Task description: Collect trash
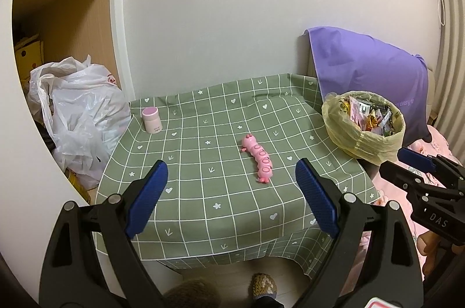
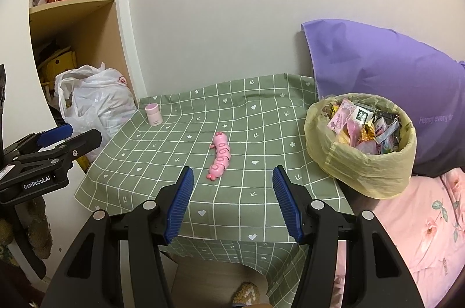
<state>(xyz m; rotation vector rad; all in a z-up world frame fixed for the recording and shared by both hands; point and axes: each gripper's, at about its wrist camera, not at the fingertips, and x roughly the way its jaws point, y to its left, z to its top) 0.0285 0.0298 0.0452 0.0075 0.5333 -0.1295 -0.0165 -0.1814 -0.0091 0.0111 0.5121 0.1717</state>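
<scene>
**Trash bin looks full; counter nearly cleared**

The counter (image 2: 261, 209), under a green checked cloth, fills the middle of both views and carries very little. At its far right corner, hard against a purple pillow (image 2: 392, 81), stands the trash bin (image 2: 360, 171), lined with a yellowish bag and heaped with wrappers (image 2: 363, 127) up to the rim. No loose wrapper or scrap shows anywhere on the cloth, so collecting seems largely done.

Two things are left on the counter. A pink caterpillar toy (image 2: 220, 158) lies near the middle, running toward the near edge, and a small pink-lidded jar (image 2: 154, 114) stands upright at the far left corner. Neither reads as obvious trash; whether they are meant for the bin cannot be judged from here.

Both grippers hang off the near edge, over nothing. The left gripper (image 1: 232, 200) is spread wide and empty; the right gripper (image 2: 232, 206) is also spread, nothing between its pads, the toy lying beyond its tips.

Off the counter's left edge, a white plastic bag (image 2: 98, 104) slumps by the shelves; its contents are hidden. The bin's lower depth is unseen, the wrapper print is too small to read, and the floor under the counter is mostly cut off.
</scene>
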